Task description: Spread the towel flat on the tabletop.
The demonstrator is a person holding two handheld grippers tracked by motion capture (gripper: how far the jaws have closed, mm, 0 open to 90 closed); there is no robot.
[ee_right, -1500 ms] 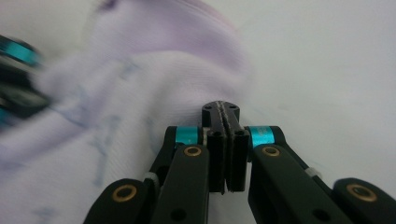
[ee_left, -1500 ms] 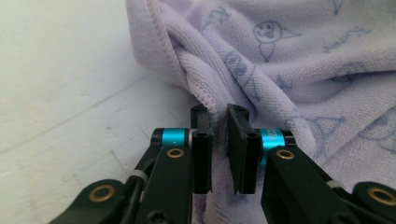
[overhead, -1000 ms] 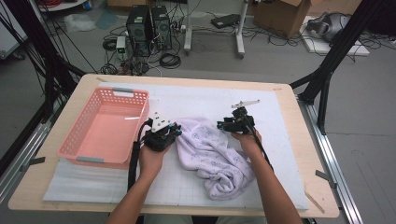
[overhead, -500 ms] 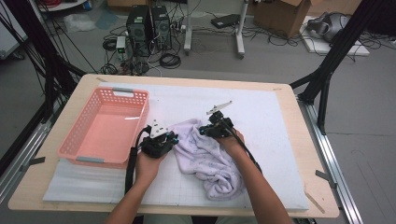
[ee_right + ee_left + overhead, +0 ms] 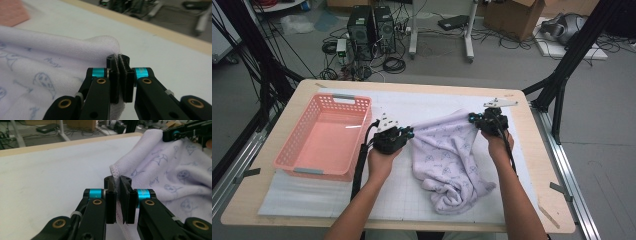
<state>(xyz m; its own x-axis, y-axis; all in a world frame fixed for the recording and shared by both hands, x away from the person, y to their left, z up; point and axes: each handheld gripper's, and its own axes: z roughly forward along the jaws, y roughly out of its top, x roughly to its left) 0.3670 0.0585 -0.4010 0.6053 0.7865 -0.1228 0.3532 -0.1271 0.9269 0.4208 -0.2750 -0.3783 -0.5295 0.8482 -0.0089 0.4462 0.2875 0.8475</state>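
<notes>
**Tongs and towel: corners gripped, spread begun**

Left tongs (image 5: 408, 133): clamped on a hemmed corner of the lilac printed towel (image 5: 451, 162). Right tongs (image 5: 473, 119): jaws just closed, pinching the opposite corner. Towel: top edge stretched between both tongs above the white mat (image 5: 422, 107), lower part bunched on the worktop (image 5: 532, 165) near the person. Pink basket (image 5: 294, 156): empty, at left. Judged status: grasp done; flattening, folding and any binning outstanding.

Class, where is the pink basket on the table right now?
In the high view, the pink basket sits on the table's left side, just left of the left tool, which grips the lilac towel.
</notes>
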